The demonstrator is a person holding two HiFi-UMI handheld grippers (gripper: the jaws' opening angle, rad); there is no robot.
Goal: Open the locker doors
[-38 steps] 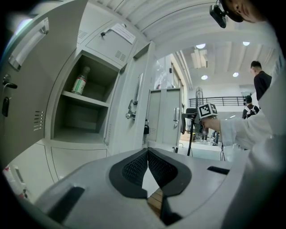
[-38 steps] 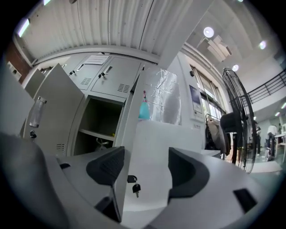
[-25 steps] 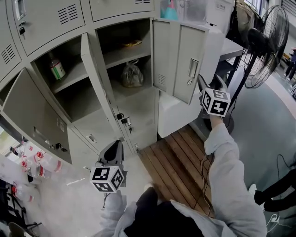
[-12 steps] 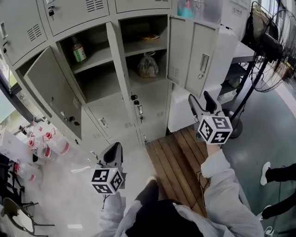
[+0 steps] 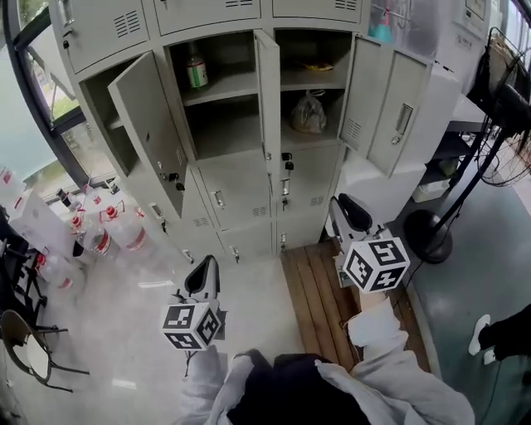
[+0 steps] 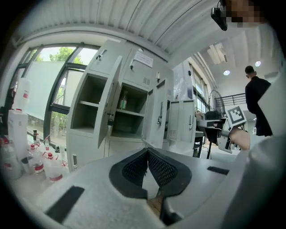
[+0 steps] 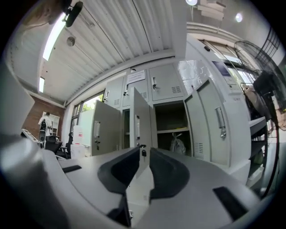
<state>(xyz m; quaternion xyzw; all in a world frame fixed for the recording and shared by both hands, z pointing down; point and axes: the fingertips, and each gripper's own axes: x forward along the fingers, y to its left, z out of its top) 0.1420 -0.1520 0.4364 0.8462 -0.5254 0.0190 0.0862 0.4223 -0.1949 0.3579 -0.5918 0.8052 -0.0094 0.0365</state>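
I look down on a bank of grey lockers (image 5: 249, 170) from above. Three middle-row doors stand open: the left door (image 5: 149, 124) swung wide toward the window, the middle door (image 5: 267, 91) seen edge-on, and the right door (image 5: 402, 116) swung out to the right. Inside the opened compartments, a bottle (image 5: 196, 70) and a tied bag (image 5: 309, 112) sit on shelves.

The top-row doors (image 5: 207, 12) and the lower doors (image 5: 226, 192) are shut, so I judge the task partly done if those doors count too.

Both grippers are held well apart from the lockers, touching no door. My left gripper (image 5: 205, 270) has its jaws closed together on nothing. My right gripper (image 5: 347, 214) has just been closing its jaws; they now leave a narrow gap, with nothing between them.
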